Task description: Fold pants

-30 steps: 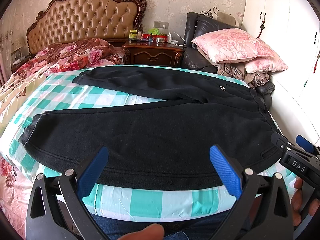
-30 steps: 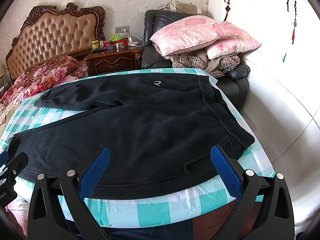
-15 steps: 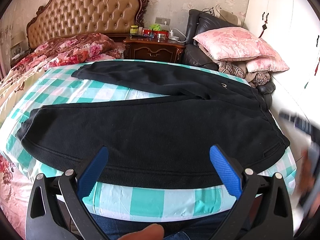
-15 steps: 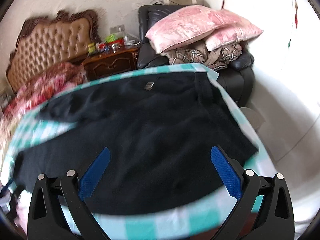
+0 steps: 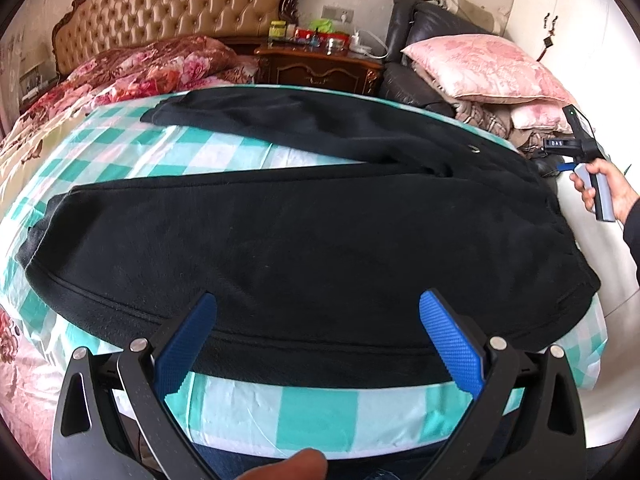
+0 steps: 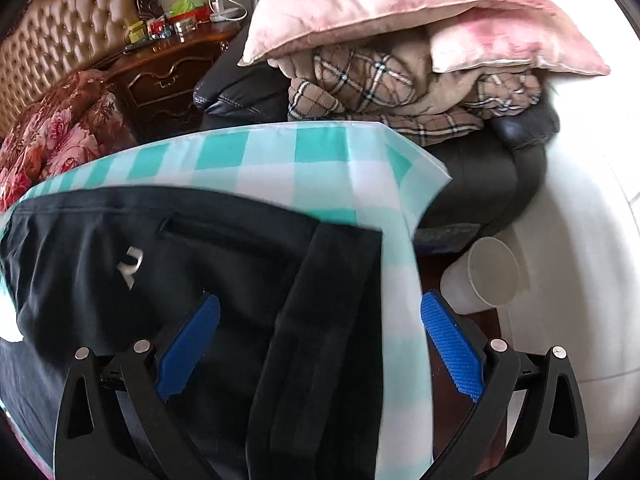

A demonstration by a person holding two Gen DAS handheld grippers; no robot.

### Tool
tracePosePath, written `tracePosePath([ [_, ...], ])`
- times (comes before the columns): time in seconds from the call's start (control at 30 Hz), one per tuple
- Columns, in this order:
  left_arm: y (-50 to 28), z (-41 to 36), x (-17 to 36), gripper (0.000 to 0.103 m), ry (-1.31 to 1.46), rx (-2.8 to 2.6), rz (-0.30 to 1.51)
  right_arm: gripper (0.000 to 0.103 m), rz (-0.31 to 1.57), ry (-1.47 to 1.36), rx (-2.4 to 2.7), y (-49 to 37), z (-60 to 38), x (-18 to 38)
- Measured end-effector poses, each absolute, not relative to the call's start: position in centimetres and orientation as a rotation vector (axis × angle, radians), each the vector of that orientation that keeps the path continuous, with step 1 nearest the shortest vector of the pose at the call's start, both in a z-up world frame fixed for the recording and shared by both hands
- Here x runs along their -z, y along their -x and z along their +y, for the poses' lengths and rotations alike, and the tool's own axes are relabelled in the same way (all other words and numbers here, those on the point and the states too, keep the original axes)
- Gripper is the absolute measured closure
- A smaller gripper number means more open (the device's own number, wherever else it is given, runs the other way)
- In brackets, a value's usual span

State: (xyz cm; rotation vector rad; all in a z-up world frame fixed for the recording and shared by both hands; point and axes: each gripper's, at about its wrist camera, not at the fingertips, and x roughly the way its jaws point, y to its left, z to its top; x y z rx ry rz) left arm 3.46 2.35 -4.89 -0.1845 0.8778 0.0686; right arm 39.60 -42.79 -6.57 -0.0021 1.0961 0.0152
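Note:
Black fleece pants (image 5: pixel 304 240) lie spread flat on the teal-and-white checked bed sheet (image 5: pixel 312 408), legs to the left, waistband to the right. My left gripper (image 5: pixel 318 320) is open and empty, over the near edge of the near leg. My right gripper (image 6: pixel 320 328) is open and empty, just above the waistband (image 6: pixel 336 304) at the far right corner of the pants, beside a small silver logo (image 6: pixel 130 266). The right gripper also shows in the left wrist view (image 5: pixel 576 148), held in a hand beyond the waistband.
A tufted headboard (image 5: pixel 180 12) and floral quilt (image 5: pixel 152 68) lie at the far left. A wooden nightstand (image 5: pixel 320 68) with jars, a black chair with pink pillows (image 6: pixel 400 12) and plaid blankets stand behind. A white bucket (image 6: pixel 492 276) sits on the floor by the bed corner.
My right gripper has swung from the near side of the bed to the far right, ending over the waistband corner. My left gripper has stayed about where it was.

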Motion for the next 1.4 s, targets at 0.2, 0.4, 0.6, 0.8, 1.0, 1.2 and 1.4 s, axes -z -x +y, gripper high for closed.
tracePosePath([
  [0.2, -4.4, 4.7, 5.7, 0.002, 0.207, -0.116, 0.903, 0.013, 1.166, 0.054, -0.014, -43.6, -42.2, 10.2],
  [0.4, -5.4, 6.3, 5.8, 0.002, 0.221, -0.155, 0.909, 0.065, 1.135, 0.151, -0.038, -43.7, -41.2, 10.5],
  [0.6, -7.0, 6.8, 4.9, 0.002, 0.251, -0.120, 0.891, 0.078, 0.998, 0.205, -0.088, -40.9, -40.2, 5.8],
  [0.8, -8.7, 8.1, 4.0, 0.002, 0.351, -0.061, 0.878, 0.081, 0.726, 0.239, -0.227, -30.8, -36.8, -1.7],
  [1.0, -11.9, 10.2, 3.6, 0.002, 0.508, 0.073, 0.853, 0.084, 0.579, 0.252, -0.365, -18.2, -34.7, -2.7],
  [1.2, -20.0, 12.7, 5.4, 0.013, 0.775, 0.273, 0.892, 0.086, 0.653, 0.153, -0.405, -11.7, -35.0, 3.0],
  [1.4, -31.1, 13.5, 7.8, 0.039, 0.910, 0.265, 0.964, 0.086, 0.660, 0.074, -0.396, -11.0, -35.1, 3.8],
])
